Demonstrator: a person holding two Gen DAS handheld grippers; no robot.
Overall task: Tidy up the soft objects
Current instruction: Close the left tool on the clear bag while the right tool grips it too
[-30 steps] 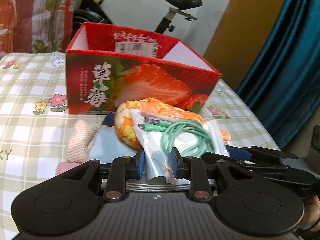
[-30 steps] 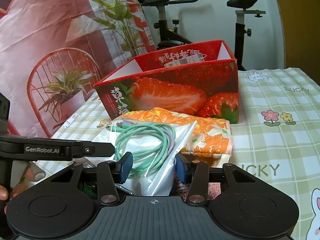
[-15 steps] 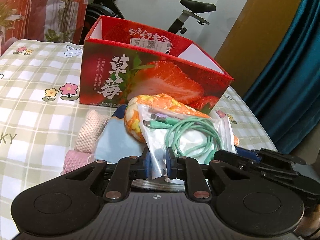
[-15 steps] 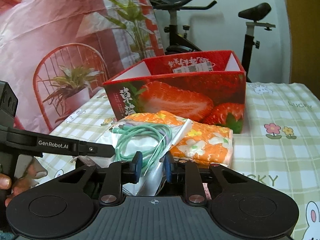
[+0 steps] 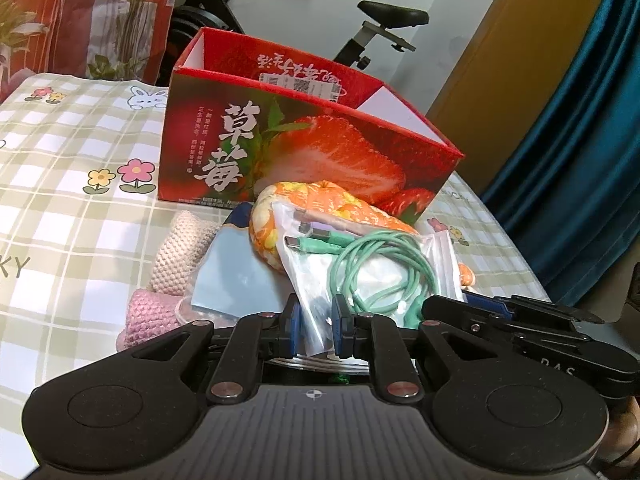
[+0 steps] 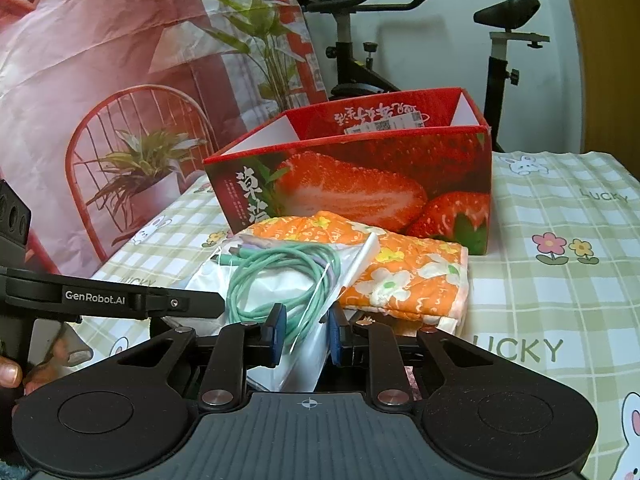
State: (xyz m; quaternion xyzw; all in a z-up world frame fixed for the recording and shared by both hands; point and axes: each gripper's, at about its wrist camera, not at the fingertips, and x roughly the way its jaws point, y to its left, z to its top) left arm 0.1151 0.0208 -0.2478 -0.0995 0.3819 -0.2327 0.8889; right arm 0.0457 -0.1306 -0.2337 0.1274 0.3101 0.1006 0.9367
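Note:
A clear plastic bag (image 5: 384, 276) with a coiled green cable (image 5: 380, 264) lies on top of a pile of soft things. My left gripper (image 5: 316, 326) is shut on the bag's near edge. My right gripper (image 6: 306, 334) is shut on the same bag (image 6: 280, 280) from the other side. Under the bag lies a folded orange flowered cloth (image 6: 404, 276), also in the left wrist view (image 5: 320, 204). Behind the pile stands an open red strawberry box (image 5: 304, 148), seen too in the right wrist view (image 6: 360, 184).
Beige (image 5: 180, 252) and pink (image 5: 148, 316) knitted pieces and a pale blue sheet (image 5: 236, 276) lie left of the pile. A checked tablecloth (image 5: 68, 200) covers the table. An exercise bike (image 6: 500, 60) stands behind. A hand (image 6: 12, 372) holds the left gripper's handle.
Both grippers have closed on the plastic bag, whose edge now bunches between their pads. The views have shifted slightly; the pile itself has stayed put.

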